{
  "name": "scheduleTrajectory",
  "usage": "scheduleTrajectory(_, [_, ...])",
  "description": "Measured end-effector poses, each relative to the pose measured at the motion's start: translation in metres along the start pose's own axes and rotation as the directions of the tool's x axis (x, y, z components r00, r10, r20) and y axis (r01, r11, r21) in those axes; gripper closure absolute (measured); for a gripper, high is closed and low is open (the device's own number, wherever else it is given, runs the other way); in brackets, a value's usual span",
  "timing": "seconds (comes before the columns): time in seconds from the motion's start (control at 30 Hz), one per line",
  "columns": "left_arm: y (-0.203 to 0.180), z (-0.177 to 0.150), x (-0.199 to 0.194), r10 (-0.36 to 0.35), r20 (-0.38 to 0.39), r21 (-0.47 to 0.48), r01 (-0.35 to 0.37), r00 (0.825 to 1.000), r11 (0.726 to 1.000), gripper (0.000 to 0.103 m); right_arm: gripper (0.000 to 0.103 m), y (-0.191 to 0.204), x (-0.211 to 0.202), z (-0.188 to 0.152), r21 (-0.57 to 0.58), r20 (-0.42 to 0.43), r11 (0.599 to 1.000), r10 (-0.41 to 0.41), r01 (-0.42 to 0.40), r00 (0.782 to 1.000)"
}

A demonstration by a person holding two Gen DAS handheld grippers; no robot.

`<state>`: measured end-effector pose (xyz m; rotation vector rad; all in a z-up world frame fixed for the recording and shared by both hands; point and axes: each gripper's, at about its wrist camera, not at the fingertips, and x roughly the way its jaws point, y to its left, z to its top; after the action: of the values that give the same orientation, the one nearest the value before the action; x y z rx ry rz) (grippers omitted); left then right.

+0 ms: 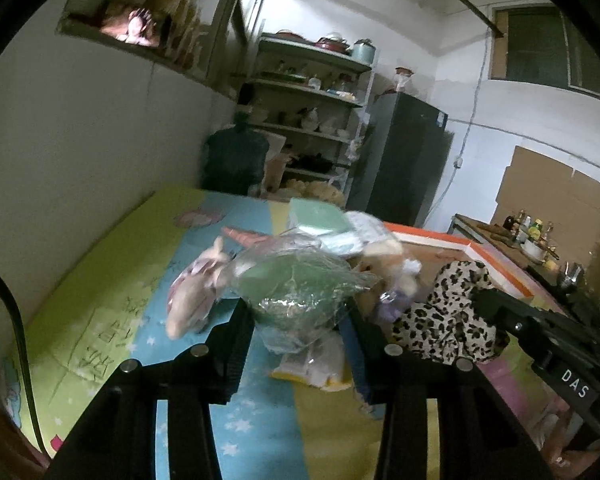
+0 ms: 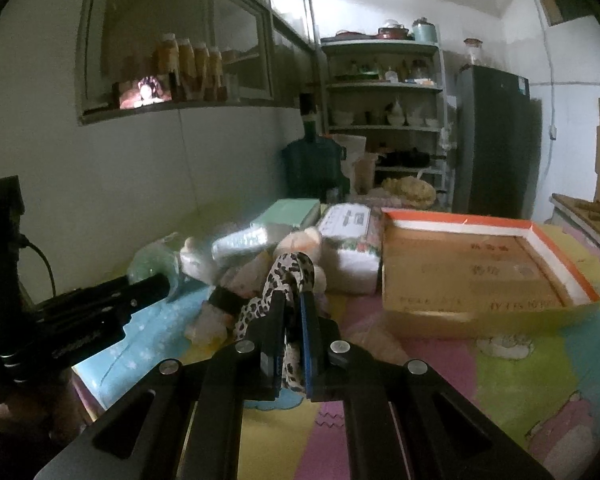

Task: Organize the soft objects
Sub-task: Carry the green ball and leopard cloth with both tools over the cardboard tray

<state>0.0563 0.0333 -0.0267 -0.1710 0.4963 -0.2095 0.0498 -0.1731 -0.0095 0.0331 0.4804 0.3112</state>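
between the jaws of the left gripper (image 1: 296,320) a green soft object wrapped in clear crinkled plastic (image 1: 296,280) is clamped, the jaws standing partway closed against its sides. just left of that claw a pale pink plush toy (image 1: 192,300) lies on the colourful play mat (image 1: 100,300), and beyond the claw's tips a green box (image 1: 320,214) and other packets are heaped. to its right the leopard-print cloth (image 1: 448,312) is seen, pinched by the right gripper (image 2: 291,308), whose jaws are drawn narrow on the fabric (image 2: 292,276).

ahead and to the right of the right claw an open cardboard box with an orange rim (image 2: 540,236) stands on the mat, apparently empty; it is judged to be the likely place for the soft things, though this cannot be confirmed.

for the step in hand, both loads are best raised until they hang free of the heap before being carried across. the plastic wrap is slippery and yielding, so the grip should be kept firm, and the bundle kept level, lest it slide forward out of the pads. the leopard cloth trails below the right claw and may snag on the plush toys (image 2: 300,244) just beyond it; it is better lifted straight up first. the two claws are close together and should be kept from crossing.
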Motion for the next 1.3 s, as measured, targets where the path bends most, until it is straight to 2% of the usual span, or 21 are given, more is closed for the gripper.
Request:
scheduleTrajectory(0.27, [-0.034, 0.019, 0.002, -0.051, 0.015, 0.055, 0.050, 0.999, 0.997, 0.059, 0.096, -0.013, -0.022, 0.020, -0.012, 0.077, 0.999, -0.040, 0.041, 0.996])
scheduleTrajectory(0.6, [-0.092, 0.039, 0.024, -0.151, -0.003, 0.111, 0.150, 0.989, 0.982, 0.059, 0.096, -0.057, -0.047, 0.036, 0.024, 0.137, 0.990, -0.142, 0.140, 0.980])
scheduleTrajectory(0.97, [-0.157, 0.050, 0.067, -0.213, -0.055, 0.156, 0.219, 0.976, 0.963, 0.059, 0.096, -0.131, -0.057, 0.047, 0.100, 0.145, 0.972, -0.227, 0.214, 0.963])
scheduleTrajectory(1.3, [-0.210, 0.052, 0.118, -0.253, -0.132, 0.164, 0.273, 0.958, 0.948, 0.059, 0.096, -0.203, -0.045, 0.050, 0.154, 0.115, 0.949, -0.294, 0.275, 0.949])
